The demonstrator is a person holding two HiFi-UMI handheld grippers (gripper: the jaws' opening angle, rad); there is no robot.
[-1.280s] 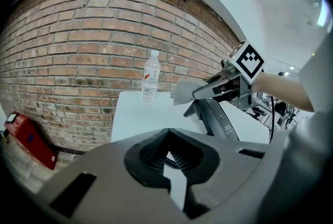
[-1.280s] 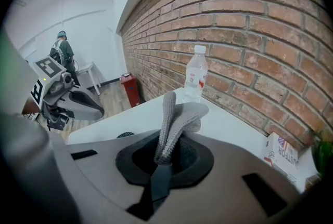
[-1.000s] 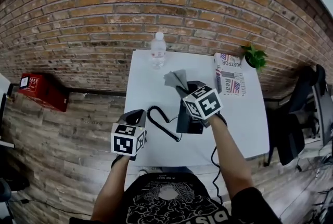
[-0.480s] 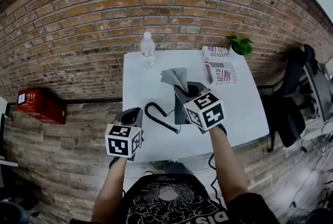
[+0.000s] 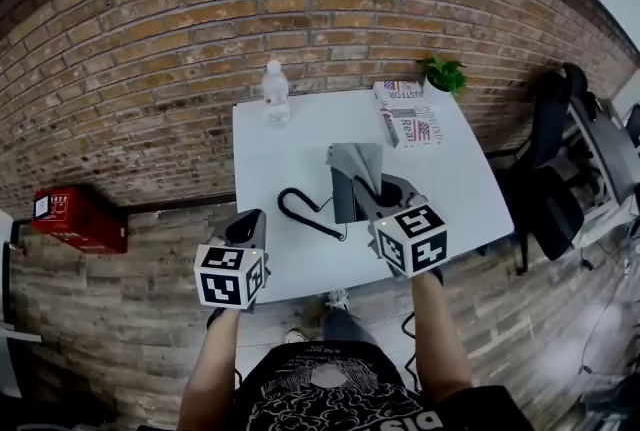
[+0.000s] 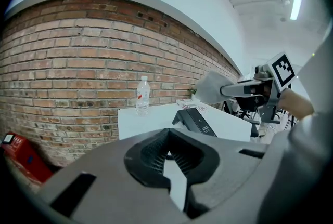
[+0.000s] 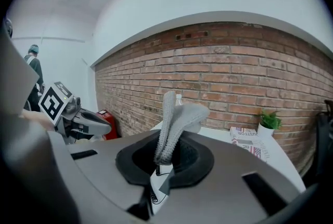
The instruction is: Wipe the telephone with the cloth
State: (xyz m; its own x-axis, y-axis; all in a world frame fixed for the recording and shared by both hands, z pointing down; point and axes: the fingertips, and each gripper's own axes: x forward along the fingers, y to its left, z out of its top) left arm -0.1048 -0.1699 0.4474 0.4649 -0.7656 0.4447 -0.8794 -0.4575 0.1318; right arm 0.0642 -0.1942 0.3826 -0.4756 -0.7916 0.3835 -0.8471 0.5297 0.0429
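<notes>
There is one white table (image 5: pixel 270 159) by a brick wall. On it sit one black telephone (image 5: pixel 345 204) with one curly cord (image 5: pixel 300 211), one water bottle (image 5: pixel 275 91), one folded newspaper (image 5: pixel 402 115) and one little green plant (image 5: pixel 443 74). The telephone is near the middle of the table. The bottle is at the back left, and the newspaper and plant are at the back right. There are two grippers. The right gripper (image 5: pixel 368 187) has its jaws pinched on the one grey cloth (image 5: pixel 355 162), which sticks up out of them. It holds the cloth over the back of the telephone; I cannot tell if they touch. The left gripper (image 5: pixel 250 221) is at the front left edge of the table, apart from the telephone. Its jaws are closed together with nothing in them. One red box (image 5: pixel 78 219) lies on the floor to the left.
</notes>
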